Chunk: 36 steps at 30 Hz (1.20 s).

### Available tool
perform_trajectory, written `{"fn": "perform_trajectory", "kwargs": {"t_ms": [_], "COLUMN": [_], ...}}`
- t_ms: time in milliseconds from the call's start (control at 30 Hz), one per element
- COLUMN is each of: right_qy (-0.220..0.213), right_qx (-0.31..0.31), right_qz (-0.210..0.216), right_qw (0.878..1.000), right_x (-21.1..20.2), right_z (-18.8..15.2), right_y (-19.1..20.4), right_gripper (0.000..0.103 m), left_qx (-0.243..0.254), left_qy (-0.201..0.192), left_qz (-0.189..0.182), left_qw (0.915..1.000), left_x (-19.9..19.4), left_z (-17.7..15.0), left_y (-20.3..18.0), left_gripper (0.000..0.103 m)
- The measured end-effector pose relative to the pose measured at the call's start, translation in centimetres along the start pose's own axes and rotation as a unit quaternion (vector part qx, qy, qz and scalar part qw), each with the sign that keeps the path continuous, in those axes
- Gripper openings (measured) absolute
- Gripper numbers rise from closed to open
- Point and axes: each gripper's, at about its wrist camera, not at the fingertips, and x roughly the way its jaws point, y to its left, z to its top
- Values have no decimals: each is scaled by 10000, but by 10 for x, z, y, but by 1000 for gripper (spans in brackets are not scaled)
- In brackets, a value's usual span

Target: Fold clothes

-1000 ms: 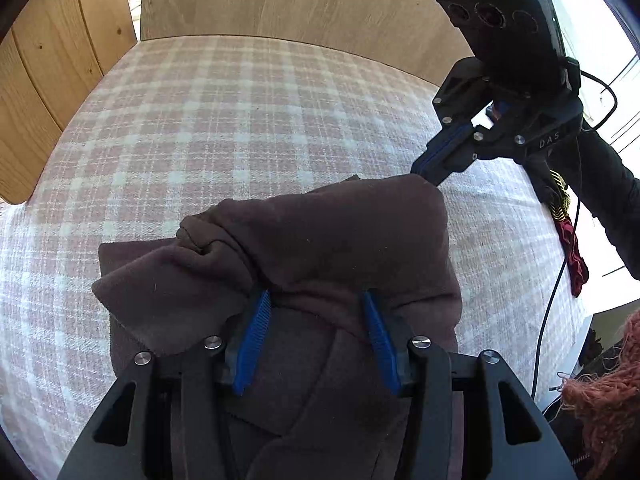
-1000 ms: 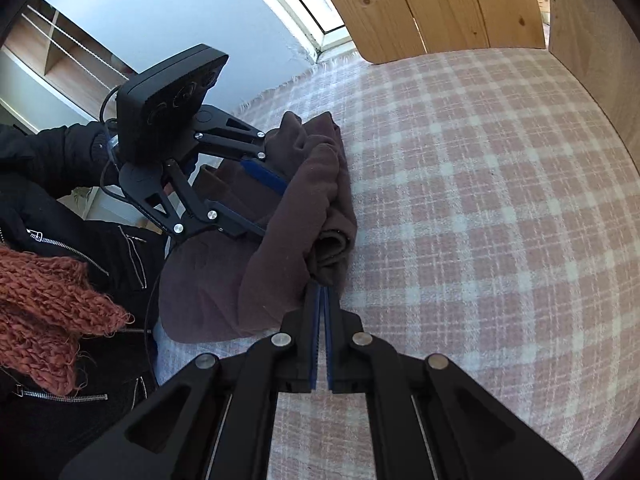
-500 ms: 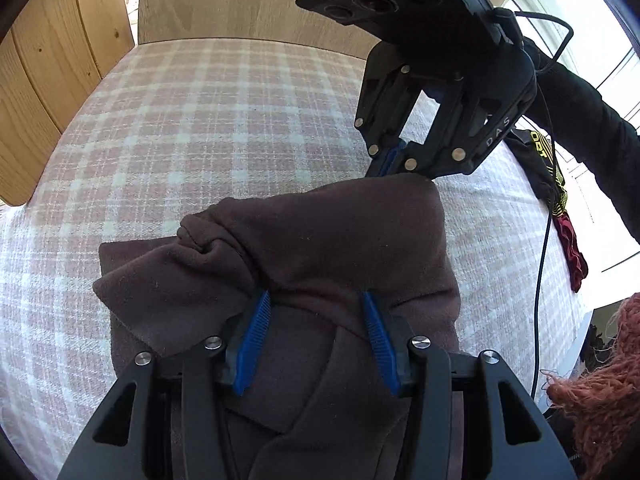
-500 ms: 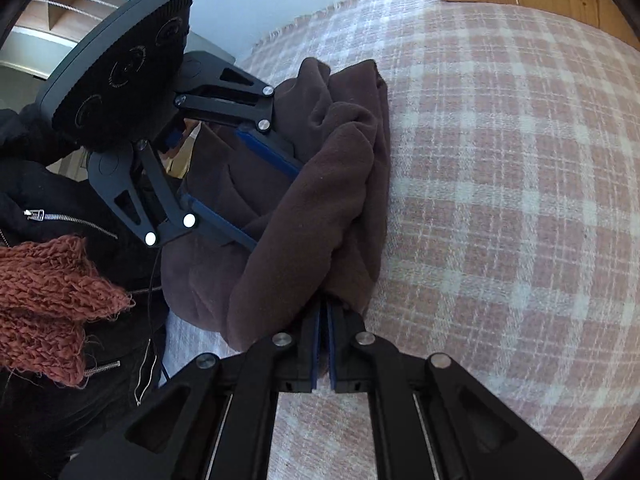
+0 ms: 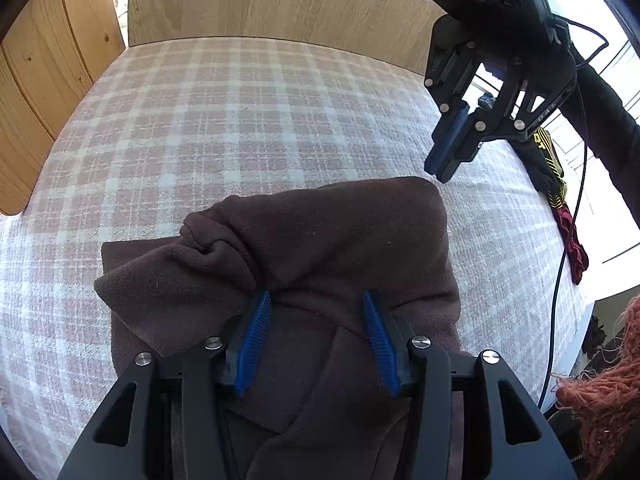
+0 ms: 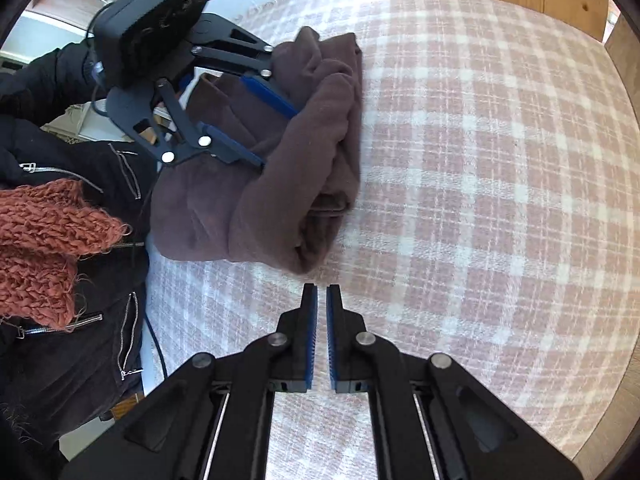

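A brown fleece garment (image 5: 328,248), folded into a thick bundle, is lying on a pink-and-white checked blanket (image 5: 224,120) near its edge, close to the person. The left gripper (image 5: 316,308) is resting on the bundle, its blue fingers (image 5: 256,332) standing apart and pressing into the top fold, gripping nothing. The right gripper (image 6: 321,294) is hanging just beside the bundle's end, clear of the cloth, its fingers nearly clenched with only a thin gap and nothing between them. Wooden panels (image 5: 280,0) are standing behind the blanket.
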Motion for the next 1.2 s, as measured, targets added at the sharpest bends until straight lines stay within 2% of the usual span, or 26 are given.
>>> {"fn": "perform_trajectory", "kwargs": {"t_ms": [67,167,267,400,467,533,567,600,633,733,800,900,967,1067,1100,1133,1167,1200], "right_qy": [-309,-279,-98,-1393,-1624,-1427,-1293,-1324,-1346,-1443,-1811,-1571,-1353,-1010,-1038,-1042,-1012,-1039], "right_qx": [-19,132,642,545,370,474,611,727,805,769,602,171,61,-38,-27,11,99,151], "right_qz": [-47,-1122,-1993,-1756,-1728,-1869,-1947,-1919,-1952,-2373,-2253,-2443,-2250,-2299,-2250,-2195,-2138,-2129], "right_qw": [9995,9932,9778,9730,9708,9708,9704,9697,9681,9576,9554,9567,9649,9680,9688,9700,9716,9714], "right_x": [2,23,32,-11,-13,11,23,25,23,-7,-24,-5,23,65,71,74,69,63], "right_z": [3,7,1,-9,-3,10,17,19,22,28,38,77,107,137,142,146,145,141], "right_y": [11,6,-10,35,50,42,30,21,16,32,47,59,53,38,34,30,29,31], "right_gripper": [5,7,11,11,11,11,11,11,14,17,17,15,10,10,10,10,10,10], "left_qx": [-39,-175,-298,-682,-988,-1199,-1122,-1059,-1101,-1544,-1634,-1841,-2086,-2236,-2277,-2375,-2492,-2586], "left_qy": [-5,-54,-159,-495,-625,-617,-473,-349,-343,-868,-1180,-1372,-1381,-1428,-1322,-1036,-845,-940], "left_qz": [19,79,275,405,306,393,719,991,1065,964,1013,955,817,778,909,1145,1226,1175], "left_qw": [10000,9998,9990,9956,9927,9901,9900,9888,9876,9795,9742,9686,9647,9610,9604,9590,9569,9542], "left_x": [2,-1,-20,-48,-51,-49,-38,-28,-26,-62,-89,-116,-130,-114,-106,-91,-83,-90], "left_z": [1,6,1,-26,-44,-62,-72,-82,-90,-101,-108,-123,-138,-140,-143,-145,-149,-153], "left_y": [-8,-15,-28,-41,-35,-33,-33,-32,-32,-37,-43,-43,-22,-10,-2,7,13,13], "left_gripper": [47,47,44,44,44,47,47,39,32,33,34,34,34,36,43,44,44,44]}}
